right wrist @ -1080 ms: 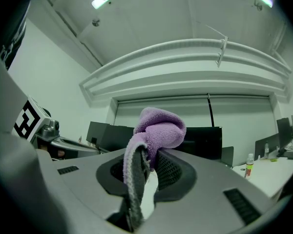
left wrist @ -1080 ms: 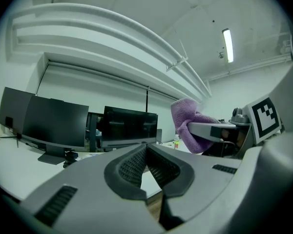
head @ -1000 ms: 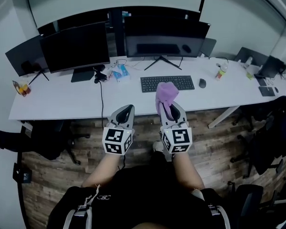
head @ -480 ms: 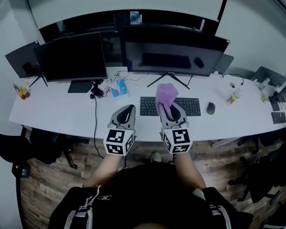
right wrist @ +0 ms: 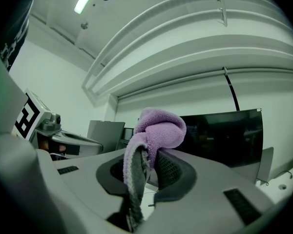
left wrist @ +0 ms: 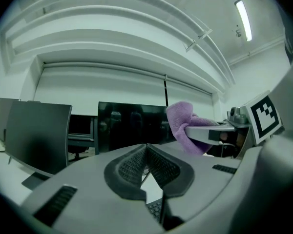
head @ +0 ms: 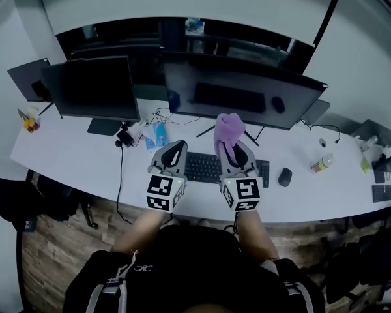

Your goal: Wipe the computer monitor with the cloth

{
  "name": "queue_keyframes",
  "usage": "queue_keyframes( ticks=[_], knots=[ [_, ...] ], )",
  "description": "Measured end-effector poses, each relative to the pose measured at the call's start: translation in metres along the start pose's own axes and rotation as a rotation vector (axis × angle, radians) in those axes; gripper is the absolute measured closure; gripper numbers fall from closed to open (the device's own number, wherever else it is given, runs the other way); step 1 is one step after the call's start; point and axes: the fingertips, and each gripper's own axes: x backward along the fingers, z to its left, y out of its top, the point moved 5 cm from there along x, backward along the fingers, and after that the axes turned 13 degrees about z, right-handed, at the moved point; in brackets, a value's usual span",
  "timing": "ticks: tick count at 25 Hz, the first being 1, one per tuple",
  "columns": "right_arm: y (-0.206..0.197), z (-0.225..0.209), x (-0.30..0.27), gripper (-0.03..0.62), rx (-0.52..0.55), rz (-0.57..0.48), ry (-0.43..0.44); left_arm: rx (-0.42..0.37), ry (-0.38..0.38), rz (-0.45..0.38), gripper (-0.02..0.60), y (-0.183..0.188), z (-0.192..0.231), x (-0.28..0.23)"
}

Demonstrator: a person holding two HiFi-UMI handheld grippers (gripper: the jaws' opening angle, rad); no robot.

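Note:
A wide dark monitor (head: 242, 95) stands at the middle of the white desk (head: 72, 155), straight ahead of both grippers. The purple cloth (head: 228, 128) is bunched up in my right gripper (head: 232, 150), which is shut on it and held above the keyboard (head: 205, 167). In the right gripper view the cloth (right wrist: 158, 128) bulges over the jaw tips, with the monitor (right wrist: 227, 135) behind it. My left gripper (head: 174, 154) hovers beside it, shut and empty. The left gripper view shows its pads meeting at the tips (left wrist: 146, 147), with the cloth (left wrist: 183, 126) off to the right.
A second monitor (head: 91, 87) stands to the left, and another small screen (head: 27, 78) at the far left. Cables and small items (head: 146, 134) lie between the monitor stands. A mouse (head: 285, 177) and a bottle (head: 320, 165) sit to the right on the desk.
The desk and monitors have come closer and now lie under and ahead of the grippers. Both grippers keep their pose, the cloth still held in the right one.

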Motion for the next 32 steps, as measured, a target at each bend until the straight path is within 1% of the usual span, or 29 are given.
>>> queue_keyframes(
  ticks=[4, 8, 12, 14, 16, 20, 23, 27, 29, 32],
  knots=[
    [0.010, -0.004, -0.019, 0.500, 0.021, -0.010, 0.011, 0.015, 0.008, 0.010, 0.568, 0.005, 0.015, -0.010],
    [0.028, -0.004, -0.037, 0.500, 0.087, -0.032, 0.011, 0.016, 0.021, 0.020, 0.568, 0.005, 0.029, -0.014],
    [0.065, 0.003, -0.054, 0.500, 0.173, -0.065, 0.019, 0.027, 0.040, 0.016, 0.568, 0.007, 0.046, -0.009],
    [0.087, 0.008, -0.060, 0.500, 0.237, -0.097, 0.008, 0.038, 0.052, 0.014, 0.568, 0.005, 0.055, -0.006],
    [0.111, 0.015, -0.070, 0.502, 0.313, -0.125, -0.006, 0.058, 0.057, 0.010, 0.568, 0.004, 0.066, -0.005],
    [0.155, 0.025, -0.097, 0.505, 0.460, -0.120, -0.010, 0.105, 0.061, 0.008, 0.568, 0.001, 0.083, -0.004],
    [0.185, 0.029, -0.119, 0.517, 0.593, -0.131, -0.006, 0.115, 0.065, 0.003, 0.568, 0.000, 0.091, -0.002],
    [0.220, 0.030, -0.152, 0.522, 0.761, -0.101, -0.009, 0.136, 0.068, 0.000, 0.568, -0.007, 0.103, 0.002],
    [0.235, 0.031, -0.169, 0.522, 0.874, -0.064, -0.035, 0.154, 0.067, 0.002, 0.568, -0.012, 0.108, 0.002],
    [0.246, 0.036, -0.197, 0.522, 1.114, 0.004, -0.089, 0.174, 0.058, 0.002, 0.568, -0.017, 0.116, 0.001]
  ],
)
